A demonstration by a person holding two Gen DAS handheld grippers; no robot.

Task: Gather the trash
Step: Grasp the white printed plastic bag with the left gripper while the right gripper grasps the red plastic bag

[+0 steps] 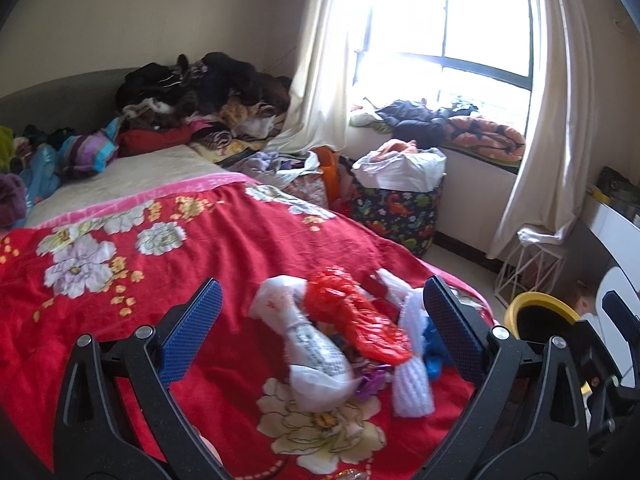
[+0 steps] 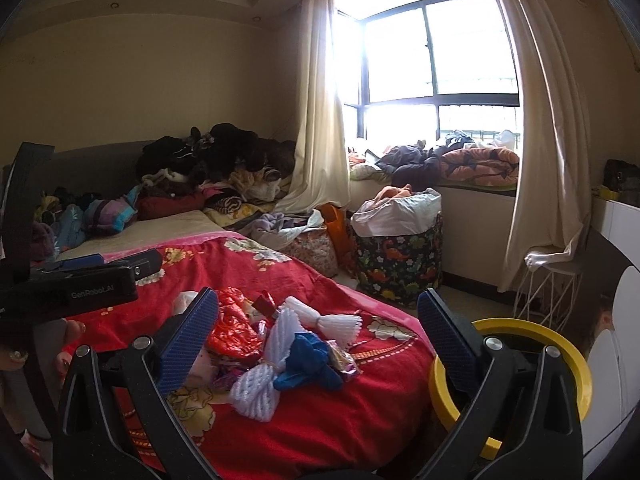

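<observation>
- Our left tongs (image 1: 322,334) and right tongs (image 2: 318,334) both gaped wide, holding nothing, above the trash pile (image 1: 344,336).
- We feared the red bag (image 1: 352,316) slipping between their tips, missing the yellow bin (image 2: 516,384) at the right.

A bed (image 1: 120,312) fills the lower left of both views, covered by a red floral blanket (image 2: 340,412). At lower centre lies a heap of trash (image 1: 344,332): white and red plastic bags, white foam netting, blue scraps. Piled clothes (image 1: 200,92) sit at upper left.
</observation>
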